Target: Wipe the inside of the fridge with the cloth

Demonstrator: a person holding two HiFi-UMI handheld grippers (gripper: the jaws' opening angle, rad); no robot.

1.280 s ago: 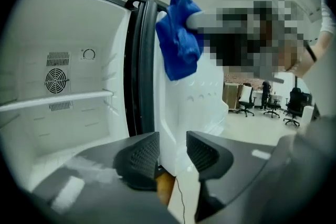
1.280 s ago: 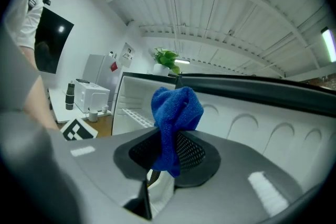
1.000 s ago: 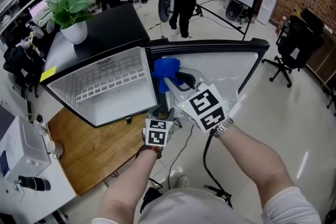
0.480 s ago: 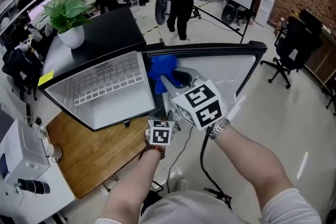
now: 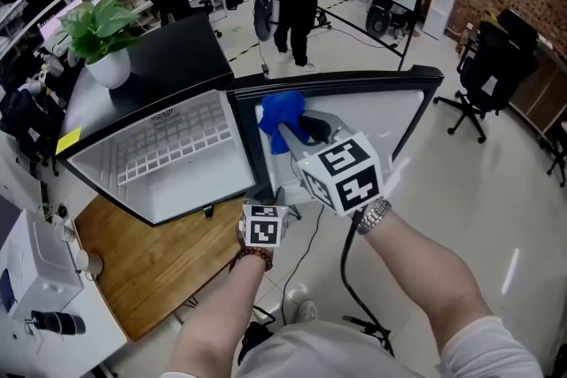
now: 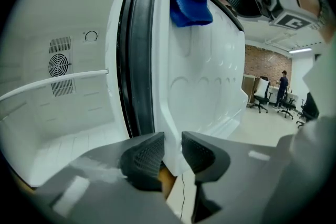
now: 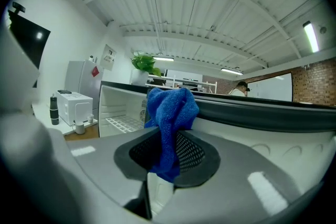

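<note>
Your head view is looking down on the black-topped fridge [image 5: 168,57] with its door [image 5: 390,115] swung wide and a white wire shelf [image 5: 177,137] showing inside. Only your left gripper view is seeing deep into the cabinet, where a round fan grille [image 6: 56,65] is sitting in the smooth white back wall and a black rubber gasket [image 6: 135,50] is edging the door. Your left gripper [image 6: 173,147] has just been closing its jaws, and its ribbed grey pads are pinching the door's white plastic bottom corner between them. Your right gripper [image 7: 168,152] is clamping the blue terry cloth [image 7: 170,113], the fuzzy fabric bunching above the mesh-textured pads and a fold hanging below them. The cloth is sitting up by the door's moulded inner liner, outside the cabinet.
</note>
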